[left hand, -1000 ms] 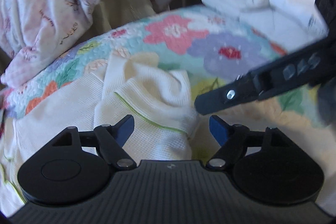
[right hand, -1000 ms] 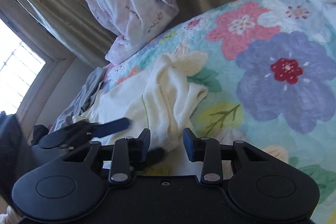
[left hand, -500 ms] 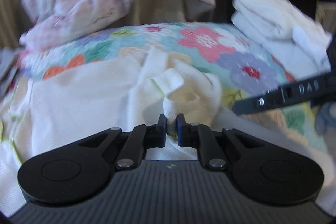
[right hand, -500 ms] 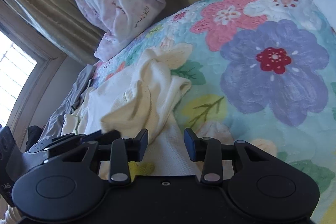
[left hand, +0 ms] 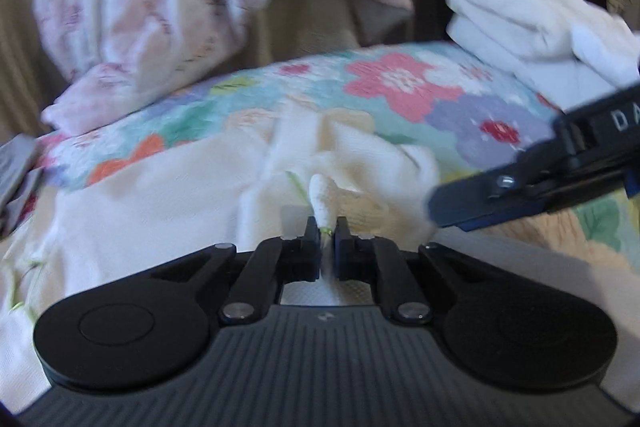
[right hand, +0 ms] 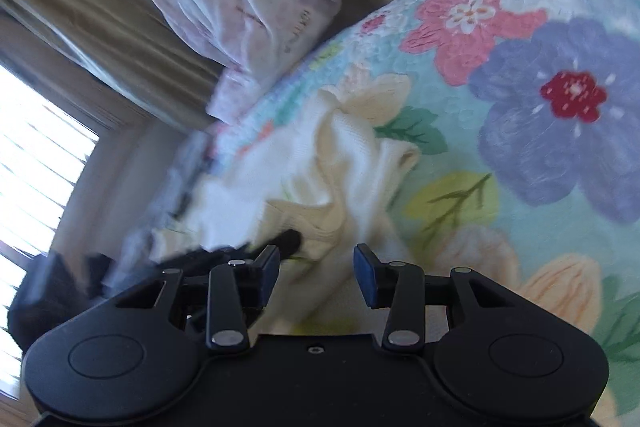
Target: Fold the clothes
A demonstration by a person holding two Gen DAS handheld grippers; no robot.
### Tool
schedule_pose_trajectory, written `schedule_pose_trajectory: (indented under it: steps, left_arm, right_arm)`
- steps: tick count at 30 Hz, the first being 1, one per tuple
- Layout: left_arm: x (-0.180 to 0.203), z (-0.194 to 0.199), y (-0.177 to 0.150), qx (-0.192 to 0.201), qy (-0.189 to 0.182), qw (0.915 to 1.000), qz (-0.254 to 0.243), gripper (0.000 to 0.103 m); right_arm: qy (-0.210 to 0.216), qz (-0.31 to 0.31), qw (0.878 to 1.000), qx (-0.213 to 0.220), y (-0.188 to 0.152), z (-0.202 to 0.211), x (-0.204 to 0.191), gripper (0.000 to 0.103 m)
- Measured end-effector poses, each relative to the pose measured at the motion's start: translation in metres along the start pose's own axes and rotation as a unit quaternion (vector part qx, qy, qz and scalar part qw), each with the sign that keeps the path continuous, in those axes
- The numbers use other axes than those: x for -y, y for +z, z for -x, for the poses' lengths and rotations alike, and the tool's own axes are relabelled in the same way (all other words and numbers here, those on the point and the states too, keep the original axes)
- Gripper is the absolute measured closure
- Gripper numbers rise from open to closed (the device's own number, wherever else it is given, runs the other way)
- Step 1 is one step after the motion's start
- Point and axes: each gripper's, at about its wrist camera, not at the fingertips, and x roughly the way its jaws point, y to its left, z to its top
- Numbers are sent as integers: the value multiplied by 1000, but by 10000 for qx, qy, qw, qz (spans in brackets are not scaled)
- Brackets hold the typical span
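Observation:
A cream waffle-knit garment (left hand: 152, 195) with thin green trim lies crumpled on the floral quilt (left hand: 404, 83). My left gripper (left hand: 327, 233) is shut on a raised fold of it, and the pinched cloth sticks up between the pads. From the right, one finger (left hand: 480, 205) of the right gripper reaches in just above the garment's edge. In the right wrist view, my right gripper (right hand: 316, 267) hovers over the garment (right hand: 352, 163), its jaws opening and its blue pads pressing on nothing. The left gripper shows there as a dark blur at the left (right hand: 224, 255).
A pink printed duvet (left hand: 140, 7) is heaped at the back of the bed. A stack of folded white cloth (left hand: 516, 19) sits at the back right. A bright window (right hand: 36, 163) and beige curtain (right hand: 100, 27) are on the left, with grey cloth (left hand: 16, 167) at the bed's left edge.
My left gripper went from wide open to shut on a fold of the cream garment and has drawn it up and sideways. The right gripper's jaws have widened a little.

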Motion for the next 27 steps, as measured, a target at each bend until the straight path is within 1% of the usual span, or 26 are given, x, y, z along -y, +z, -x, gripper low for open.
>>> schedule_pose_trajectory:
  steps: [1,3,6,7,10,12,14,16,19,21,23,25,27]
  left_arm:
    - [-5,9,-1,60,174,9998,21,97]
    - [-18,30,-3,196,490,9985,149,97]
    - [-49,70,-15,400,722,9947,615,97]
    - [-58,82,-22,416,830,9928,759,97]
    - [-77,113,-44,437,1225,9851,1128,97]
    - [-85,127,-60,440,1383,9784,1474,97]
    - [-88,135,-76,370,1439,9730,1765,97]
    - [-85,139,-92,249,1402,9708,1932,97]
    - [-73,139,-107,21,1321,9732,1882,97]
    - [-73,142,-114,-12,1313,9708,2006,97]
    - [-77,144,-117,-22,1385,9683,2078,96]
    - [-76,147,-120,-54,1411,9707,1947,94]
    - [-74,152,-119,-76,1412,9731,1817,93]
  right_arm:
    - [32,23,10000,-24,0,1,0,56]
    - [-119,200,9997,-89,-1,0,-1,56]
    - [-472,372,9982,-83,-1,-1,-3,56]
    - [-495,324,9982,-44,0,0,-1,56]
    - [-343,126,9993,82,2,3,1,56]
    - [-236,116,9996,139,4,2,-2,56]
    - [-219,219,9995,103,4,-3,-8,56]
    - [-255,246,9993,86,2,-8,-13,56]
    - [-204,280,9993,-146,-2,-20,-19,56]
    - [-222,407,9984,-313,-5,-28,-26,56]
    - [-305,636,9967,-405,-7,-33,-33,56]
    - [-416,849,9945,-443,-8,-36,-39,56]
    - [-487,982,9932,-389,-8,-35,-41,56]
